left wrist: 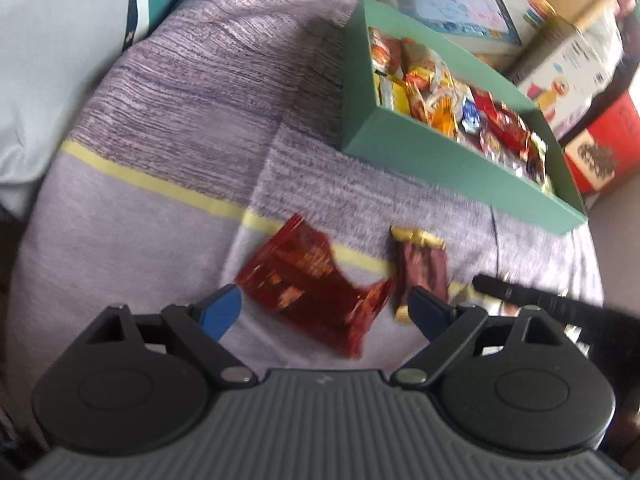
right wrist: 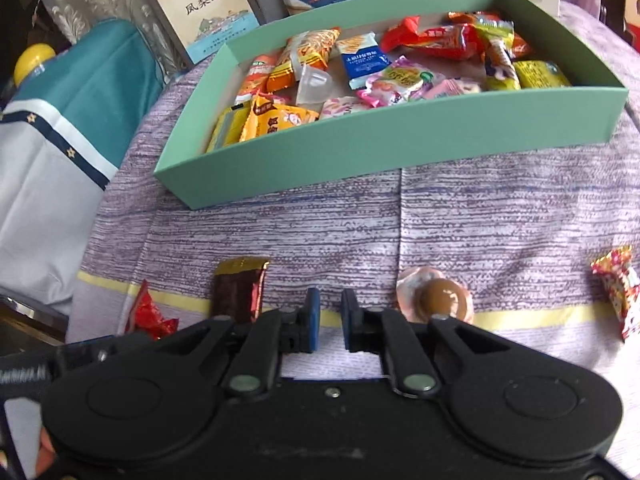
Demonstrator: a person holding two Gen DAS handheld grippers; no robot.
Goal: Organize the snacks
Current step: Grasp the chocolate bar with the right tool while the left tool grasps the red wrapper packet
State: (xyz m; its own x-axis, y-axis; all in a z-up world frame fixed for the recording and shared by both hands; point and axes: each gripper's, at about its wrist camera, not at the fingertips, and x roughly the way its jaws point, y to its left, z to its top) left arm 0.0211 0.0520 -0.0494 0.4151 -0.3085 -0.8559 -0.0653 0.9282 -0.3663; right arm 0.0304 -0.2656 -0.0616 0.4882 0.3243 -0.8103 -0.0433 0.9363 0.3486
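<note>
A green box (left wrist: 436,152) full of wrapped snacks sits on the purple cloth; it also shows in the right wrist view (right wrist: 360,148). A red snack packet (left wrist: 316,280) lies between the wide-open fingers of my left gripper (left wrist: 324,308). A dark brown bar with gold ends (left wrist: 422,268) lies just right of it, also seen in the right wrist view (right wrist: 240,290). My right gripper (right wrist: 330,316) is nearly closed and empty, low over the cloth. A brown jelly cup (right wrist: 442,300) lies right of it, a red-white candy (right wrist: 616,288) far right.
The red packet's edge (right wrist: 150,316) shows at the left in the right wrist view. Boxes and books (right wrist: 208,8) stand behind the green box. A teal and white cloth (right wrist: 60,128) hangs at the left. Cartons (left wrist: 568,64) stand at the right.
</note>
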